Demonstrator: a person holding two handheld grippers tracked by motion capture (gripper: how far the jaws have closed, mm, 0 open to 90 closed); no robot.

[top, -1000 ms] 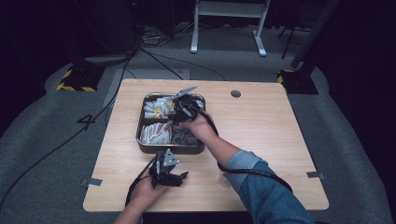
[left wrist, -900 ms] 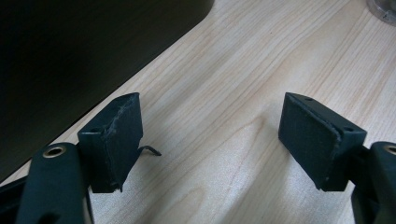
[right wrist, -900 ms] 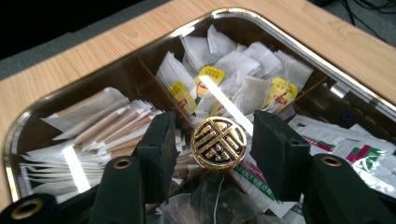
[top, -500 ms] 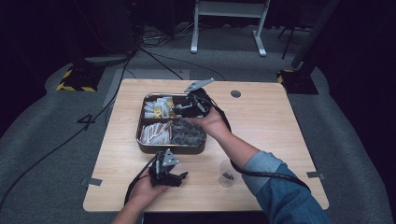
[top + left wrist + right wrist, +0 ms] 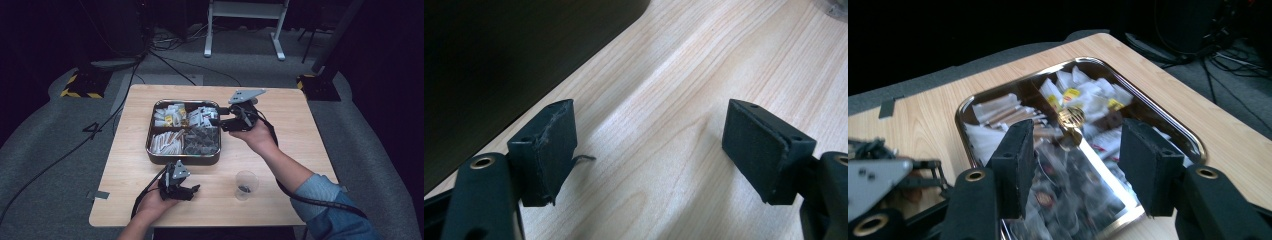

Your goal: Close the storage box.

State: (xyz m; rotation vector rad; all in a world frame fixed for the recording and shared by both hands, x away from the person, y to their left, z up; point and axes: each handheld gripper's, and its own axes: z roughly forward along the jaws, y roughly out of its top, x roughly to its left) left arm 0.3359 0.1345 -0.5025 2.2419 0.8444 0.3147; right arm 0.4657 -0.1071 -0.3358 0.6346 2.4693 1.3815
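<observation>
A metal tray (image 5: pixel 150 150) with four compartments sits mid-table, filled with white sachets, yellow-labelled bags, paper sticks and dark packets (image 5: pixel 202 140). My right gripper (image 5: pixel 219 122) hovers over the tray's right rim and points left. In the right gripper view its jaws (image 5: pixel 1078 145) stand apart after just opening a little. Nothing is between them, and the tray (image 5: pixel 1168 125) lies below. My left gripper (image 5: pixel 192 190) rests near the table's front edge. It stands open (image 5: pixel 649 125) over bare wood with nothing between its pads (image 5: pixel 556 150).
A clear plastic cup (image 5: pixel 246 184) with something dark at its bottom stands front right of the tray. Cables and a white stand leg (image 5: pixel 207 30) lie on the floor behind the table. A tape strip (image 5: pixel 100 195) marks the table's front left edge.
My right hand has risen and moved right, from over the tray's back compartments to its right rim. The cup, hidden by the forearm before, has come into view. The left hand has stayed put.
</observation>
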